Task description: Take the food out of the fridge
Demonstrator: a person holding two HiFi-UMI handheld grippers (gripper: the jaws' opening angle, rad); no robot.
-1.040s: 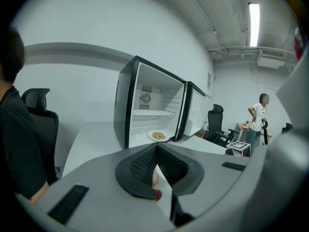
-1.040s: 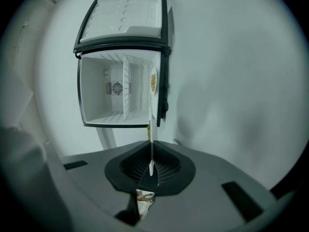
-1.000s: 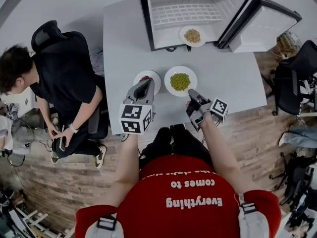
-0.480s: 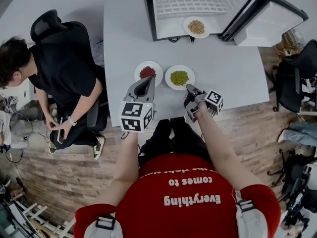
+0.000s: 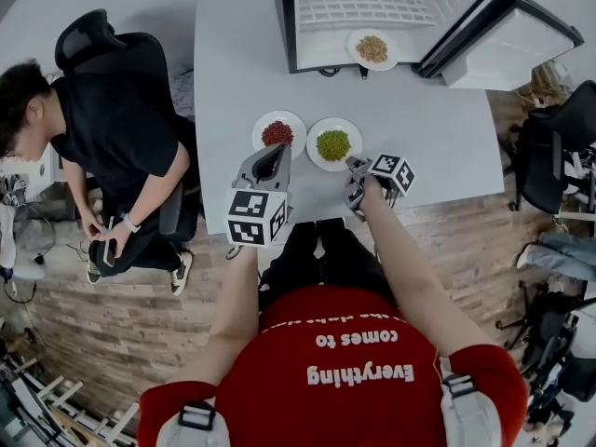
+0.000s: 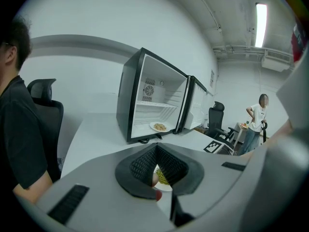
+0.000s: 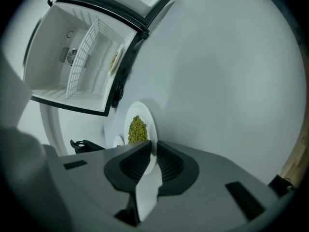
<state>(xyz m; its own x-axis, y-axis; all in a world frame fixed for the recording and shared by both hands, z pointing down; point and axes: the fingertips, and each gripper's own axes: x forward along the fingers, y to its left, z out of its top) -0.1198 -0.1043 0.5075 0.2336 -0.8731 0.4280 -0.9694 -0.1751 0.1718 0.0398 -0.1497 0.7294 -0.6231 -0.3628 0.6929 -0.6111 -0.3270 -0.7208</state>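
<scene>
Head view: the shirt (image 5: 354, 357) is showing "Everything comes to" (upside down). The tan-food plate (image 5: 372, 48) is sitting inside the open fridge (image 5: 287, 26), and the red-bean plate (image 5: 277, 133) is out on the table (image 5: 438, 128).
Left gripper view: the left gripper (image 6: 155, 149) is hanging closed and empty.
Right gripper view: the right gripper (image 7: 153, 146) is clamping the rim of the green-pea plate (image 7: 139, 124).

We see a pale grey worktop (image 5: 233, 63) and a fridge (image 5: 321, 45) with a black frame and a white inside. All three plates are white: the plate of green food (image 5: 333, 144), the plate of dark red food (image 5: 277, 134) and the plate of tan food (image 5: 372, 48). Our left gripper (image 5: 272, 161) and right gripper (image 5: 353, 166) are grey with black pads, and their cubes carry black-and-white square markers. Our shirt (image 5: 279, 380) is red with white lettering.
</scene>
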